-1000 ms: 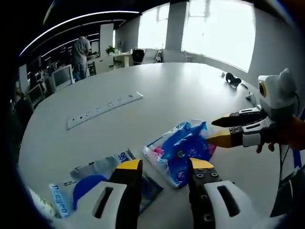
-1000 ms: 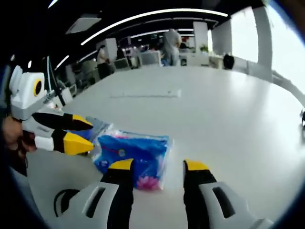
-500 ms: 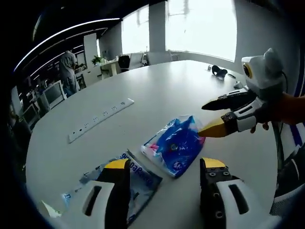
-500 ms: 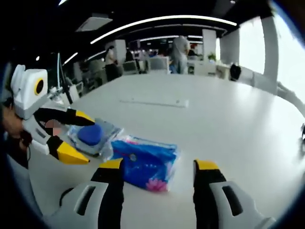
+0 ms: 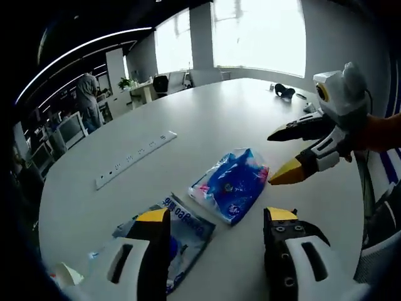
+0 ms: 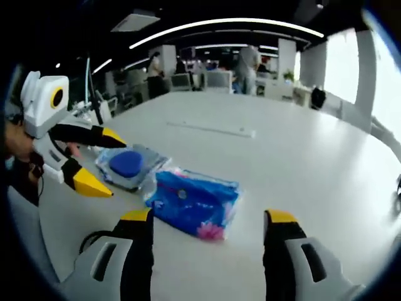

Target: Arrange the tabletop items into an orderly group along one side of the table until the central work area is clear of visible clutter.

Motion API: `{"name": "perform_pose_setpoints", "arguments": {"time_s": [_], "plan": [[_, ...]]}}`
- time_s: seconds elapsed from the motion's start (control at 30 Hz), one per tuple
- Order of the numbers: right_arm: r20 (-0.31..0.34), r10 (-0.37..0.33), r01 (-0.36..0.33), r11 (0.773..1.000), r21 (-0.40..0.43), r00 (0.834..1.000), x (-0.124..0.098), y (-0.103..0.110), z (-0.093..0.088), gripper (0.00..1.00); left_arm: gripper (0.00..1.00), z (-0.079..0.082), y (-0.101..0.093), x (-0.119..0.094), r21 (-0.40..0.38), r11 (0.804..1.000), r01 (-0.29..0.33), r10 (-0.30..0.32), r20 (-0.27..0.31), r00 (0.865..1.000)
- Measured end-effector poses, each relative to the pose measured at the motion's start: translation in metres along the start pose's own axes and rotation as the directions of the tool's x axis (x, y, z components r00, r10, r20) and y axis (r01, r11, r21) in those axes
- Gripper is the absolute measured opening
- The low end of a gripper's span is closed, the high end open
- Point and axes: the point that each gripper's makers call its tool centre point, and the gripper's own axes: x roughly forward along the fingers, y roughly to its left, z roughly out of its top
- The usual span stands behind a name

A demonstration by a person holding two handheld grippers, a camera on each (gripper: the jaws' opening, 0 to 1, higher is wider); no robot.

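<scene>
Left gripper view, L to R: crumpled pale wrapper scrap (image 5: 64, 274) at the near counter edge, then a clear plastic pouch w/ blue round pad and blue lettering (image 5: 182, 229), partly behind the left hand-held gripper (image 5: 217, 219), whose jaws stand wide apart w/ nothing between. Further back lies a long white power strip (image 5: 134, 150), well apart from the packs. Next, a blue plastic tissue pack w/ pink flower print (image 5: 230, 185) lies just beside the pouch, flat on the pale grey counter (image 5: 219, 119). At R, the right hand-held gripper (image 5: 289, 153) hangs above the counter, jaws spread, tip near the tissue pack but not touching. Far R corner of counter: black headphones-like item (image 5: 283, 91).

Change vs. 1 s ago: both grippers have pulled back and widened; the right one's lower jaw was at the tissue pack's edge, now it's clear of it. Pack looks released and settled beside the pouch.

Right gripper view: left gripper (image 6: 94, 160) at L, the pouch (image 6: 130, 165), the tissue pack (image 6: 193, 202), own jaws (image 6: 208, 218) open, empty.

Judgement: two packs now grouped at the near edge; power strip and far-corner item prob. still to be gathered, centre not yet clear.
</scene>
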Motion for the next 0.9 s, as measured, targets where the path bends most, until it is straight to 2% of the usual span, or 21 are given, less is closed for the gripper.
{"name": "perform_pose_setpoints", "arguments": {"time_s": [0.57, 0.9], "plan": [[0.020, 0.020, -0.019, 0.998, -0.052, 1.000, -0.015, 0.014, 0.012, 0.73, 0.63, -0.008, 0.000, -0.019, -0.012, 1.000, -0.010, 0.010, 0.005, 1.000], [-0.026, 0.015, -0.017, 0.997, -0.074, 1.000, -0.007, 0.016, -0.007, 0.71, 0.62, -0.016, -0.002, -0.034, -0.015, 1.000, -0.025, 0.025, 0.006, 1.000]]}}
